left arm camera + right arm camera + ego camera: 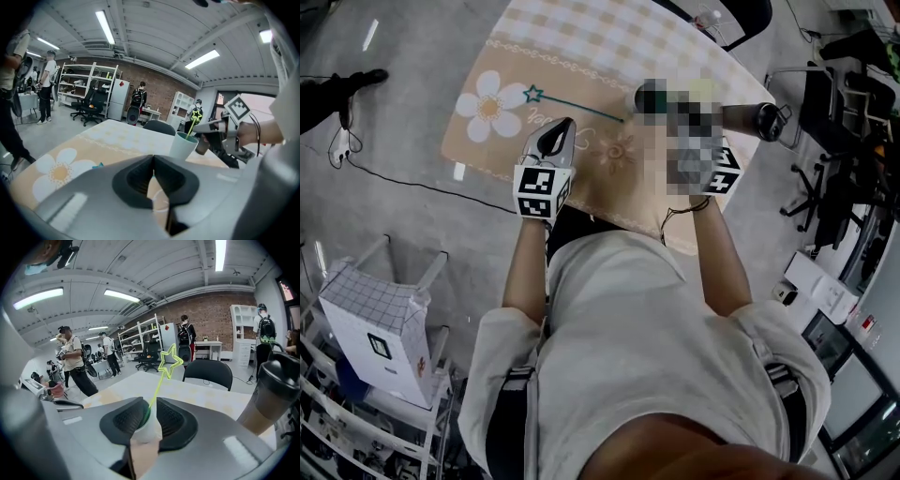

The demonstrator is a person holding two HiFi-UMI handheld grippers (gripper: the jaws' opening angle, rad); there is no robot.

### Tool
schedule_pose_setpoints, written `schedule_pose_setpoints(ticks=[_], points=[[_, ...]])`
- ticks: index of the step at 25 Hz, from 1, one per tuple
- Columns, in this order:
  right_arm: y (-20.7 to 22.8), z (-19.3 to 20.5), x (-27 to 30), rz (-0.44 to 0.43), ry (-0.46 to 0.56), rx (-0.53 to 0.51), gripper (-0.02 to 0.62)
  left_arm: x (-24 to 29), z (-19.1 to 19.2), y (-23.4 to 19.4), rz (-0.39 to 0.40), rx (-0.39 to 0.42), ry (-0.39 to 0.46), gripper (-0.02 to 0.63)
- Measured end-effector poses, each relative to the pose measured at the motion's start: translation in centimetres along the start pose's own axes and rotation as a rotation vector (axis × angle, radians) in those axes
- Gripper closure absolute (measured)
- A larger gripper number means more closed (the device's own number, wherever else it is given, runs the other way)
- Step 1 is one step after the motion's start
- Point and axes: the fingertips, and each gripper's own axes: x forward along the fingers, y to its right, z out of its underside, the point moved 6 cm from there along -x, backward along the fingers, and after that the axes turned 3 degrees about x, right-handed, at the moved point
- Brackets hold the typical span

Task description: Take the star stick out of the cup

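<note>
Right gripper view: stick [160, 384] in cup [148, 431]

Left tool [153, 158] and right tool [150, 401]: smooth matt grey plastic shells. The black pads [124, 420] look rubbery, with a fine mesh texture. The white marker cube [542, 192] has a flat matt black print.
Pale mint-green round cup [183, 146]: smooth and matt, looks like plastic.
Thin neon yellow-green star stick [162, 373]: translucent glossy plastic.
Thin teal star stick [577, 106]: too small to tell the finish.
Beige checked table cover with daisy print [581, 42]: matt; cannot tell cloth from vinyl.
Brown tumbler with dark lid [269, 394]: smooth with a satin sheen.
Grey concrete floor [412, 141]: polished, reflects the ceiling lights.
Red brick back wall [211, 310]: rough.
</note>
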Motion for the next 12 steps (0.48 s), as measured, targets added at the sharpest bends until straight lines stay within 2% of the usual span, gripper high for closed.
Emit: schedule_pose_setpoints(ticks=[5, 8, 12], points=[[0.6, -0.3, 1.4, -0.022, -0.016, 0.003, 0.502, -0.7, 0.2, 0.5, -0.025, -0.018, 0.011, 0.603], [0.5, -0.8, 1.5, -0.037, 0.007, -0.009, 0.554, -1.2, 0.5, 0.6, -0.041, -0.030, 0.015, 0.603], [-0.2, -1.5, 0.8, -0.058, 0.044, -0.042, 0.580, -1.7, 1.0, 0.7, -0.059, -0.044, 0.020, 0.603]])
